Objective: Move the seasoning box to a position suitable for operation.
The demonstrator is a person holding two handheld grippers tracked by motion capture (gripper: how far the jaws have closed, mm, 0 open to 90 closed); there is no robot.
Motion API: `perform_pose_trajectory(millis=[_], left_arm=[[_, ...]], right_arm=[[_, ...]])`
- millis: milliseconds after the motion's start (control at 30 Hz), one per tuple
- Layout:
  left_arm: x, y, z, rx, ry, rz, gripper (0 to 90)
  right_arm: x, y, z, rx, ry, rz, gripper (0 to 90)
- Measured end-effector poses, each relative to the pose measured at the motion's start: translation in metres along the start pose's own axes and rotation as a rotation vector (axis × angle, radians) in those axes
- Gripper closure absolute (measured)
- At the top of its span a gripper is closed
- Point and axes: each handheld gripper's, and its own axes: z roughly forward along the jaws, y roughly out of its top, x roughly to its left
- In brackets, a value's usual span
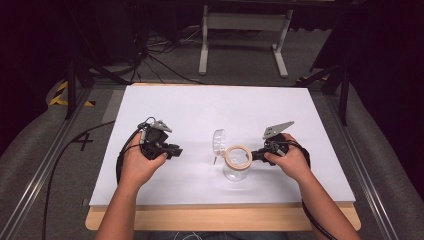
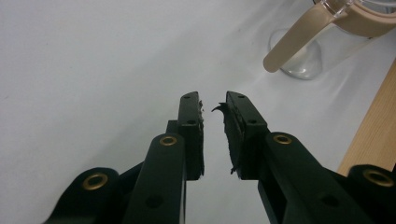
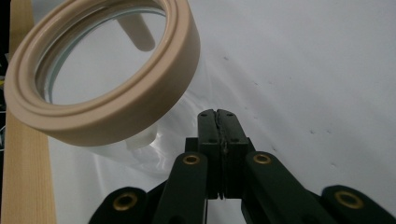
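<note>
While R fingers [image 3: 219,114] closed: jar [image 1: 237,162] just beside, untouched.

clear glossy glass jar [image 1: 235,170] with a smooth matt beige plastic rim [image 3: 126,105], just beside the right gripper [image 3: 218,114] fingertips; matt white table sheet [image 1: 200,110] over a pale wood edge [image 1: 225,217]; matt black jaws with brass-coloured rivets

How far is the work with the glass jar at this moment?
Done: the jar stands on the white table with its lid swung open. In hand: nothing; the right gripper is shut and empty beside the jar, and the left gripper is open, away from it. What is left cannot be told.
</note>
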Motion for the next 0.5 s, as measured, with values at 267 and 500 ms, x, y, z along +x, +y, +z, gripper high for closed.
perform_pose_trajectory(millis=[267, 500], left_arm=[[-0.0003, 0.0029, 0.0025, 0.01, -0.009, 0.015, 77.3], [-0.001, 0.0059, 0.0065, 0.014, -0.02, 0.02, 77.3]], right_arm=[[0.0047, -0.0007, -0.0009, 0.039, 0.034, -0.005, 90.0], [0.0103, -0.0019, -0.0004, 0.08, 0.061, -0.017, 90.0]])
